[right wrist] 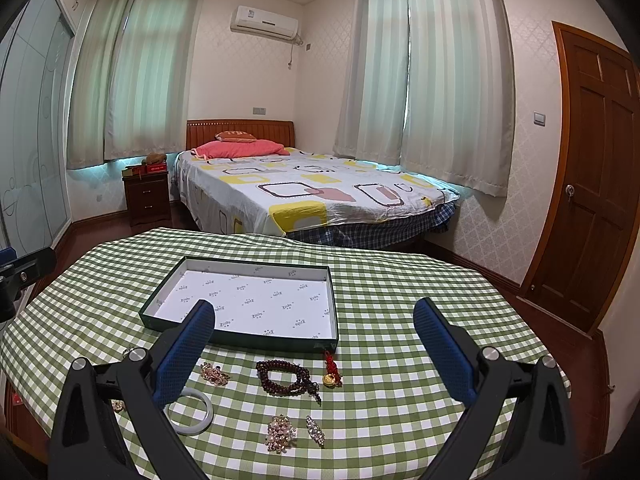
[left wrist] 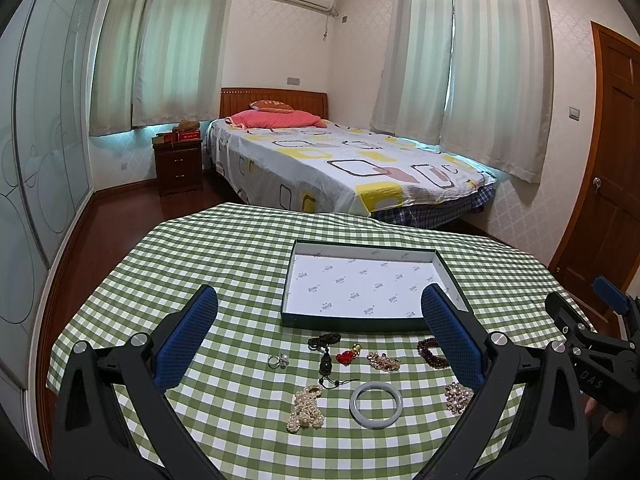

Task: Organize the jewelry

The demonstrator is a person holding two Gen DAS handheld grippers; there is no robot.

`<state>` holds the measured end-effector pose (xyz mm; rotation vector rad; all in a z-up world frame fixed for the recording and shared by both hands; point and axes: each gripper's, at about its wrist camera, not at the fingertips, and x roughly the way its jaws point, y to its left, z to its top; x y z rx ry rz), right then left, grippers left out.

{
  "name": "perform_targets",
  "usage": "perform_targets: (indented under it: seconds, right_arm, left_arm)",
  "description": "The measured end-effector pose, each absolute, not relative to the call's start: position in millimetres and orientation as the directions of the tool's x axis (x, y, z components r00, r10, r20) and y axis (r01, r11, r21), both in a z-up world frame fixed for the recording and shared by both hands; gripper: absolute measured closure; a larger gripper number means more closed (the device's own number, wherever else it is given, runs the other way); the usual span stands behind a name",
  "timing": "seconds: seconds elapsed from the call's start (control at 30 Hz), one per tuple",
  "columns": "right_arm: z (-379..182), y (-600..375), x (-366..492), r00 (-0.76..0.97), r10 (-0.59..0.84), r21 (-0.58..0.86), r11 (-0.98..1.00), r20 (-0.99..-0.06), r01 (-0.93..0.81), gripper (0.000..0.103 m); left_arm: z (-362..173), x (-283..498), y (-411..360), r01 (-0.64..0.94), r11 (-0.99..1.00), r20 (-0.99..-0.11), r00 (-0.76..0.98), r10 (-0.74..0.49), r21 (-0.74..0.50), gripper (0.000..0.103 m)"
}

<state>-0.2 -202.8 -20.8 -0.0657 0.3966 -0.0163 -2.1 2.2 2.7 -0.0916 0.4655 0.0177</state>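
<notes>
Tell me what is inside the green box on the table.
The green box holds no jewelry, only white printed lining paper. In each view a gripper finger covers one near corner; between the two views, the whole floor shows bare.

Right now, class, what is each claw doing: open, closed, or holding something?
Left claw: open, holding nothing, above the jewelry on the table.
Right claw: open, holding nothing, near the tray.

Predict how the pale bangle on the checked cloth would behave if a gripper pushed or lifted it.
The pale bangle looks like a rigid, smooth closed ring, so it would probably keep its shape and might slip between pads. It lies flat on the checked cloth, so a push would likely slide it; set on edge, it could roll. If stone or glass, it may chip.
</notes>
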Motion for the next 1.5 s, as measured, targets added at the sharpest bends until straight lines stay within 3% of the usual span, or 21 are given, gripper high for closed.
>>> perform_targets:
  seconds: [1.23,1.5]
  right_arm:
    - [-26.0,-206.0,6.8,0.927,0.008,-0.033,0.999,-0.375,-0.022,0.006]
    - [-71.8,-216.6,25.4,0.912,0.040,-0.006,0.999,-0.407,-0.047,0.006]
  left_arm:
    - [-8.4,4.2,7.4,-0.050,0.996,-0.445,0.895,0.010,-0.079,0.004]
    - [-57.2,28.3,24.2,-0.090,0.990,-0.544,0.839,0.019,-0.106,0.004]
